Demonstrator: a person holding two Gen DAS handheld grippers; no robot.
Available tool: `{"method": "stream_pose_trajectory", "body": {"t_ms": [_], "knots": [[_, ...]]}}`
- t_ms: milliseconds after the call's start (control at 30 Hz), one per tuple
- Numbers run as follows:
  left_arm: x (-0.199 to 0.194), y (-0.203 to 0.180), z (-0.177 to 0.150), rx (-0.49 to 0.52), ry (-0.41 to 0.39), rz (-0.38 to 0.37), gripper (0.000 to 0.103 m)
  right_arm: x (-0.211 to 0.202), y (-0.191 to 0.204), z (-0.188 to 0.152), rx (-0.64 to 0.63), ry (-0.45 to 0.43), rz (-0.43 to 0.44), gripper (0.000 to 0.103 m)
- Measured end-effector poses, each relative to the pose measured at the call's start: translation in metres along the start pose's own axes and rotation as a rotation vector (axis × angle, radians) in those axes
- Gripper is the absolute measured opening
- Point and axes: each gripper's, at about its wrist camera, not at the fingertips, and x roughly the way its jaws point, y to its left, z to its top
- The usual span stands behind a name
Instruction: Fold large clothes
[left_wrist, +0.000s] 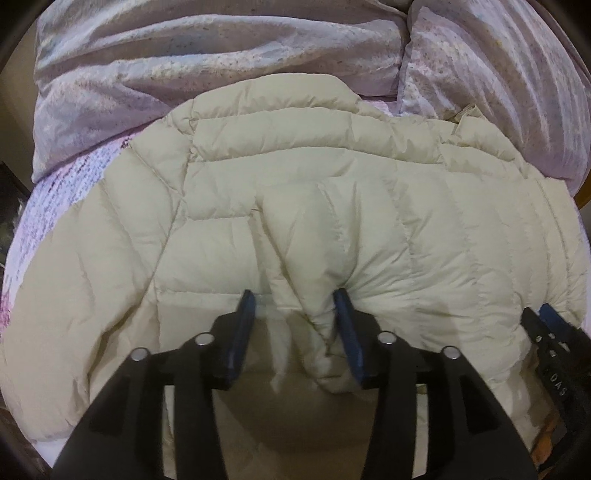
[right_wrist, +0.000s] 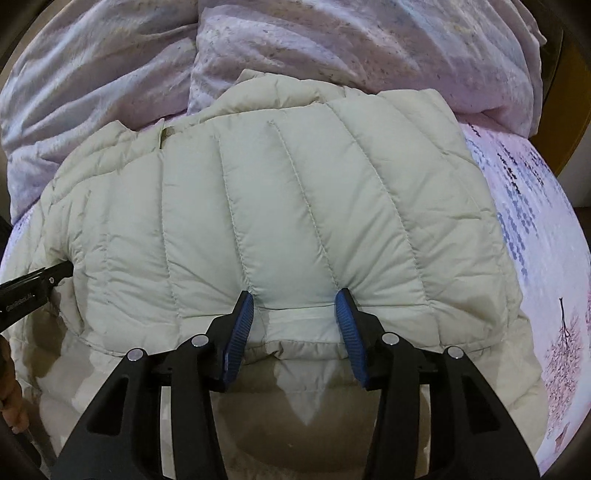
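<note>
Both grippers were angled steeply down at the jacket (right_wrist: 280, 206) — left gripper (left_wrist: 295, 306) and right gripper (right_wrist: 295, 306) were held spread, nothing pinched.

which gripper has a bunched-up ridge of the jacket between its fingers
The left gripper: a raised fold of the cream puffer jacket stands between its blue fingers. The right gripper has only smooth, flat quilted fabric between its fingers.
</note>
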Motion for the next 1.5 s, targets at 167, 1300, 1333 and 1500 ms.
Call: {"method": "stream_pose_trajectory", "body": {"t_ms": [167, 1300, 1333, 1500], "knots": [[-0.002, 0.009, -0.004, 0.0, -0.002, 0.02, 0.065, 0.0, 0.001, 0.0, -0.01, 0.002, -0.01, 0.049], [-0.115, 0.378, -0.192, -0.754, 0.05, 0.401, 0.066, -0.06, 0.107, -0.037, -0.207, -0.015, 0.156, 0.085], [-0.114, 0.383, -0.198, -0.778, 0.056, 0.399, 0.066, -0.06, 0.11, -0.038, -0.215, -0.015, 0.159, 0.085], [-0.112, 0.391, -0.213, -0.835, 0.044, 0.379, 0.066, -0.061, 0.113, -0.042, -0.231, -0.014, 0.162, 0.085]]}}
